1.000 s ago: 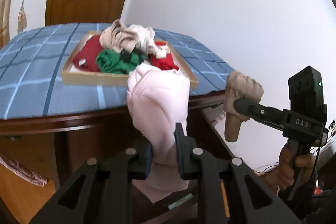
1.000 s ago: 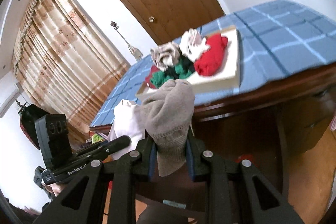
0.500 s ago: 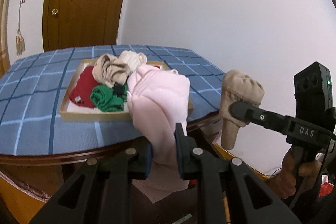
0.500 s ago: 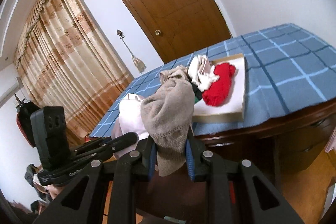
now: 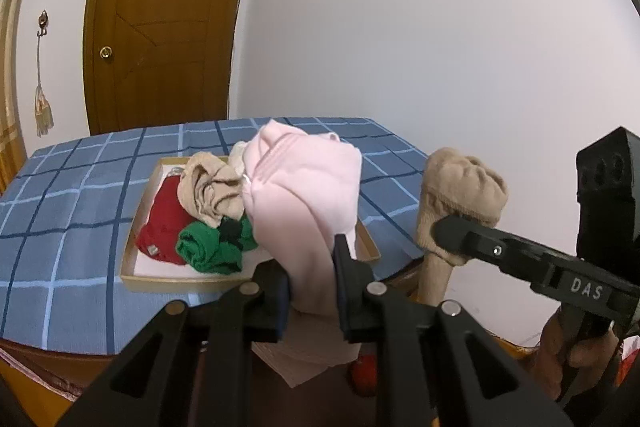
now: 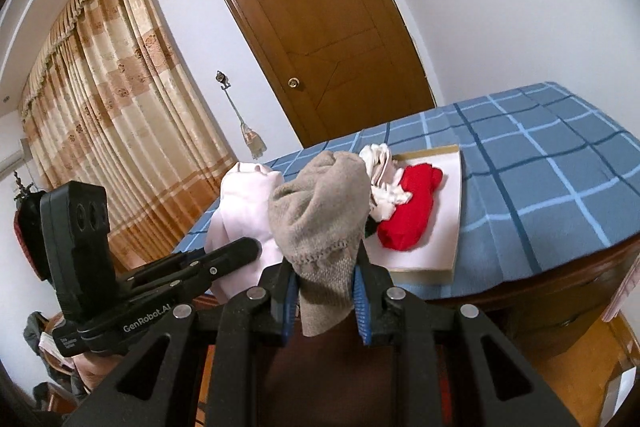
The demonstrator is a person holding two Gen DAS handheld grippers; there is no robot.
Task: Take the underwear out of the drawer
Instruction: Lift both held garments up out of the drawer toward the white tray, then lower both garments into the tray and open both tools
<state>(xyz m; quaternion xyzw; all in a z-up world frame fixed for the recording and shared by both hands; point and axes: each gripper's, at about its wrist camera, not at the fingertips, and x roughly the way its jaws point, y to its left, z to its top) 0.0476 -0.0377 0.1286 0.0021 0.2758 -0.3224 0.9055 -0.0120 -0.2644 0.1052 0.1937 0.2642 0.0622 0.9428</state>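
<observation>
Our view has risen above the table [image 5: 60,211]; the tray [image 5: 132,263] now lies below us. Our left claw [image 5: 310,267] grips pink underwear [image 5: 304,187], our right claw [image 6: 325,283] beige underwear [image 6: 320,211], both ready for dropping.

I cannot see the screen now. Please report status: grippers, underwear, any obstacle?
Left gripper shut on pink underwear. Right gripper shut on beige underwear. Both held up before wooden tray, already piled. Nothing in the way.
</observation>
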